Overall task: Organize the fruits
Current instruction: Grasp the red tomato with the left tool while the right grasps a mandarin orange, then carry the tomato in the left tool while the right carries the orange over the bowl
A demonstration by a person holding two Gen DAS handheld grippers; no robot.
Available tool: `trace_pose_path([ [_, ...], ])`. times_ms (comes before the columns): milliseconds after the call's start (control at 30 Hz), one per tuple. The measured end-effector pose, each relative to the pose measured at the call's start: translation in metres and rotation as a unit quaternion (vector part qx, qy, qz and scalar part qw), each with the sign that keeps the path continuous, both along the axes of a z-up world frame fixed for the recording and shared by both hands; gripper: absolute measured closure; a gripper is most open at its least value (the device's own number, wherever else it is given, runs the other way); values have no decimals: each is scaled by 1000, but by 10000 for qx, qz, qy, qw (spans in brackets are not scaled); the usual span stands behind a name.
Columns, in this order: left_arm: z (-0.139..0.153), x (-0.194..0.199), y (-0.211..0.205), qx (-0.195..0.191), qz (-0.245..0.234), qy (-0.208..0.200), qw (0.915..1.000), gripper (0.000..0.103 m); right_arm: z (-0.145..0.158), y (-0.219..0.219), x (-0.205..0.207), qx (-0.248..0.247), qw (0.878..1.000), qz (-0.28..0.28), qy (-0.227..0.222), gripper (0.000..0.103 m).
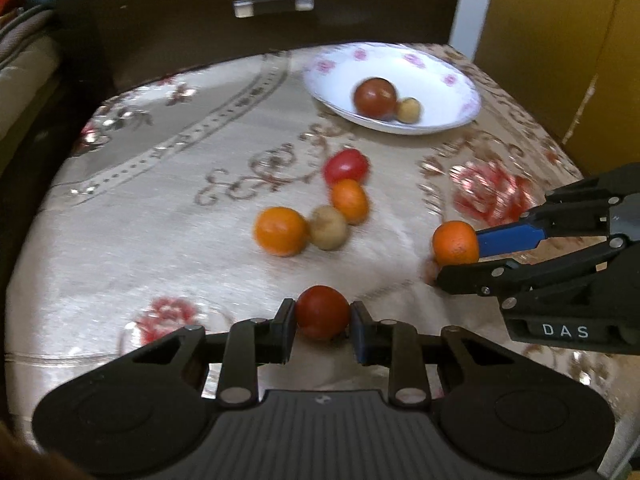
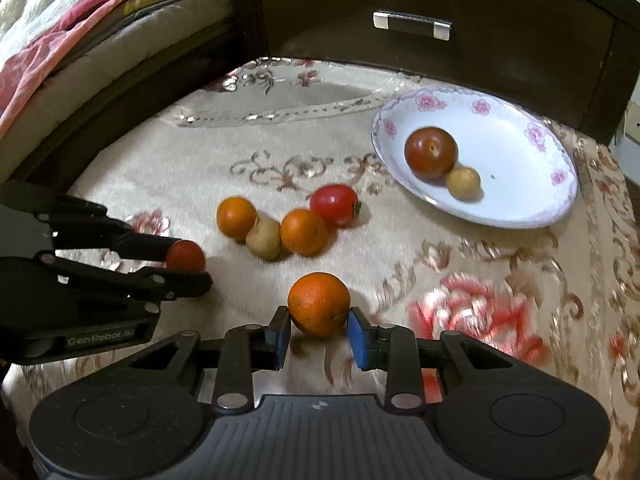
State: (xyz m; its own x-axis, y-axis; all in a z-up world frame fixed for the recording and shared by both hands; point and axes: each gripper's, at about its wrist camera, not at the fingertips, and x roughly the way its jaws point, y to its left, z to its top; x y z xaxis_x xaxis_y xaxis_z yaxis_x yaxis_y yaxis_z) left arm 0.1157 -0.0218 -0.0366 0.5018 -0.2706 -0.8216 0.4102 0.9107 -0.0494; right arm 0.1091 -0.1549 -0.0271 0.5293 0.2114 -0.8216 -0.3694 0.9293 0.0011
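Here's the tabletop under a cream embroidered cloth point(image 2: 280, 152) with pink-red roses and brown scrollwork stitched across it. Right behind stands a dark brown wooden drawer front point(image 2: 440, 52) with a silver-ended bar handle point(image 2: 412, 25); the left wrist view catches that handle too point(image 1: 273, 5). Off to the left, a bed with a pink and white fleecy blanket point(image 2: 60, 28) heaped on a padded mattress edge. Far right, a mustard-yellow panel point(image 1: 560, 48).

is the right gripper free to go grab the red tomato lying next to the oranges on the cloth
Probably not yet. The right gripper is already shut on an orange, so it has no room for the red tomato. The path itself looks open: only bare tablecloth lies between. It would likely need to drop its orange first.
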Motion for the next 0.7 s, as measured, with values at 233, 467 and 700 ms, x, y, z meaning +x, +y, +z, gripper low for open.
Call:
trace_pose_path([
  [233, -3, -10, -18, 59, -279, -13, 9996, 66, 0, -11, -21, -160, 9998, -92, 28, 78],
  [467, -3, -11, -16, 32, -341, -34, 9994, 63, 1, -10, -17, -120, 9999, -77, -7, 76],
  [700, -4, -9, -15, 44, -322, -23, 9995, 59, -1, -8, -11, -78, 10000, -7, -12, 71],
])
